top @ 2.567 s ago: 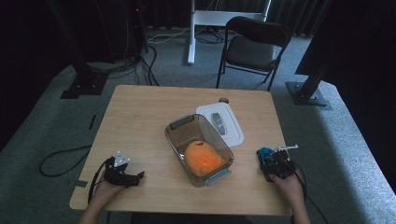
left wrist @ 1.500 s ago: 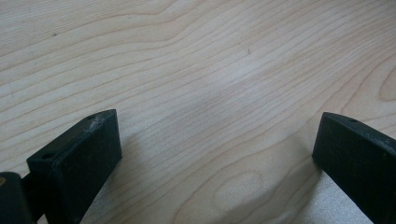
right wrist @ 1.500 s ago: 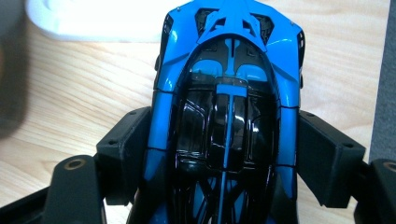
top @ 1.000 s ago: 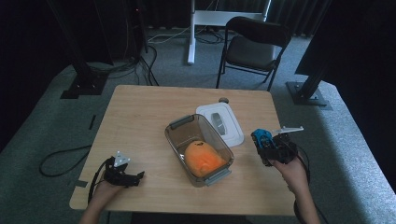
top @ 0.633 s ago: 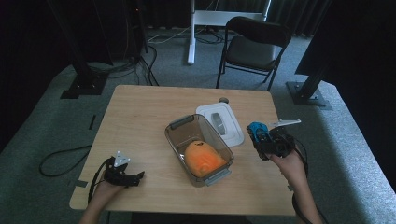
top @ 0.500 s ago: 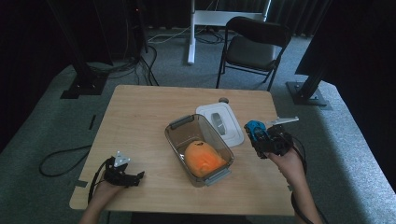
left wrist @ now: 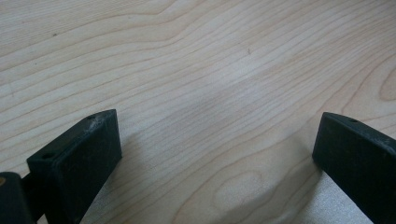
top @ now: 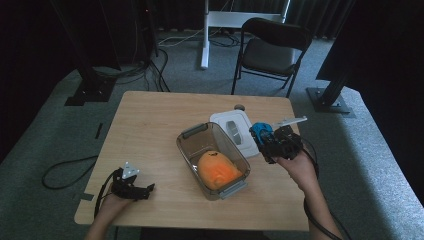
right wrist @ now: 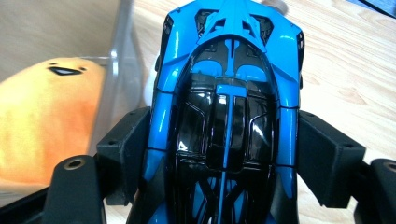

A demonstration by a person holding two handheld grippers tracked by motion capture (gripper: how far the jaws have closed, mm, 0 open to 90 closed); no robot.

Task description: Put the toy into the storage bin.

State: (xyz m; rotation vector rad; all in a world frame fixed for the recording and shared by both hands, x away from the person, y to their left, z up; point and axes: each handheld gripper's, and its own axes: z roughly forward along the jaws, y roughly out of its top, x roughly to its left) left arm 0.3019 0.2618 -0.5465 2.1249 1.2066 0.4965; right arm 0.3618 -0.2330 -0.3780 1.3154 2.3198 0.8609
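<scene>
Clamped in my right gripper [top: 263, 141] is a blue and black toy car [right wrist: 229, 107], one jaw pressing on each flank of its body in the right gripper view, its nose pointing away from the camera. My left gripper [top: 142, 190] rests low near the table's front left corner, and in the left gripper view its jaws stand wide apart over bare wood with nothing between them.

Going by size, I have the wooden table [top: 150, 125] carrying everything. Roughly at its middle sits a clear plastic bin [top: 192, 136] with grey latches at both ends, set at a slant to the table's edges. Just behind and to the right of the bin lies a white lid [top: 220, 119], flat on the wood, with one corner beside the bin's rim. Inside the bin, toward the end nearer me, lies an orange plush toy [top: 218, 169] with a small dark face mark; the right gripper view shows it through the clear wall [right wrist: 122, 56], left of the car.

I hold the car just beside the bin's right side, over the lid's near edge, close to the plush but outside the wall.
</scene>
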